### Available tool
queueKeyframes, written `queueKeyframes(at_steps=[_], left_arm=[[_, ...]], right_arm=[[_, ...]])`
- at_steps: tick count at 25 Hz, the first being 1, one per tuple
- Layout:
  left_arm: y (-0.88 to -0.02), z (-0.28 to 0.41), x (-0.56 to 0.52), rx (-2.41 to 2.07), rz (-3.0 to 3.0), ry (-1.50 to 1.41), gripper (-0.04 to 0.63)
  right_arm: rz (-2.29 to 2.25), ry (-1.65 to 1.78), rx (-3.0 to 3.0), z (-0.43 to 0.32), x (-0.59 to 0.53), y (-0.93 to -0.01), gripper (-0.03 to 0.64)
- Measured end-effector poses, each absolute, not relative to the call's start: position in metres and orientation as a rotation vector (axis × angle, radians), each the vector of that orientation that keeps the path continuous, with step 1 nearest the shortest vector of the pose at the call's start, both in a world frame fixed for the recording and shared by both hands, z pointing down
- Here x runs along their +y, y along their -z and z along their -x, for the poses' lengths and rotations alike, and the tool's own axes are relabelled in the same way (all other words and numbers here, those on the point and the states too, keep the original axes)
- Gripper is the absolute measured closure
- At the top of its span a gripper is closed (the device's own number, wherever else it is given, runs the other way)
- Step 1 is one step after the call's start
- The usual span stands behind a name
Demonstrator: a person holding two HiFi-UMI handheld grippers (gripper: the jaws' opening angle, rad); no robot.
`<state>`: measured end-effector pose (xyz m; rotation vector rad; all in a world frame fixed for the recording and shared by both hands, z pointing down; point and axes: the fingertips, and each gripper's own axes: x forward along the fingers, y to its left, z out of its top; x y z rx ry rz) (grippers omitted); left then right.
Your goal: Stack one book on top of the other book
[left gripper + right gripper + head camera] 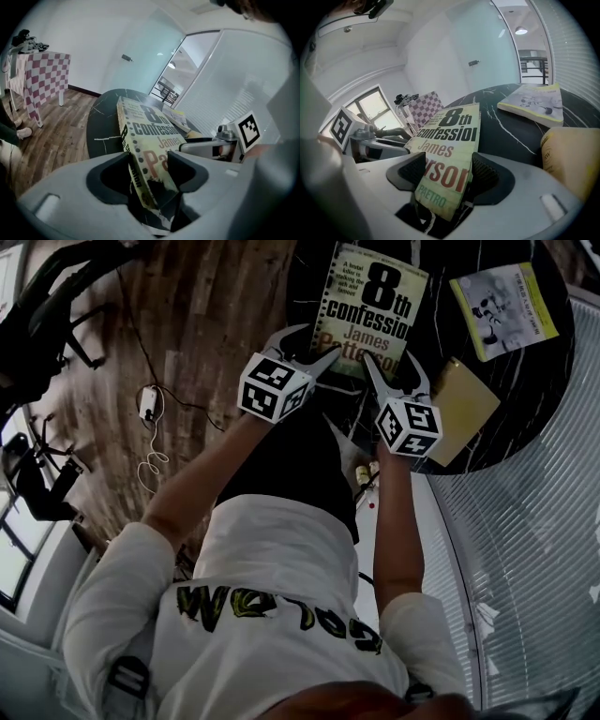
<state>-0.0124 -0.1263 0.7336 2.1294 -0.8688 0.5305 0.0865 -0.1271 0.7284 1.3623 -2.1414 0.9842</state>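
The book (370,310) has a pale green cover that reads "8th confession" in heavy black, with "James" and part of "Patterson" in red beneath. The right gripper view also shows "PAETRO" in green at the cover's near end. The smaller lines at the top are too fine to read. The book lies face up on the dark, white-veined round tabletop (439,334). Its long axis runs straight away from the person, title end far, spine on the left, and its near short edge is close to the rim nearest the person.

The left gripper (314,345) is at the near-left corner and the right gripper (392,367) is at the near-right corner. Both sets of fingers stand wide, with the book's near edge between them and not clamped.

Left of the book there is only a narrow strip of tabletop before the rim, then wooden floor (216,324). To the right, a tan object (464,409) sits just beside the right gripper. A second book (503,307), white and yellow-green, lies well apart near the far-right rim, turned at an angle, with bare tabletop between the two books.
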Motion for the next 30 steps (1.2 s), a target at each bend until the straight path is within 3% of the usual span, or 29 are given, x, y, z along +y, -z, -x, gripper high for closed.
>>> queueKeyframes(at_steps=[12,30], left_arm=[[-0.727,0.015,-0.127,-0.893,-2.126,-0.539,0.341],[-0.642,0.025,-0.117,-0.960,-2.179,-0.494,0.341]], right_arm=[[-1.423,-1.015,-2.134,-0.088,-0.127,-0.722,0.339],[-1.481,-0.937,-2.215,-0.079,-0.113,-0.637,0.346]])
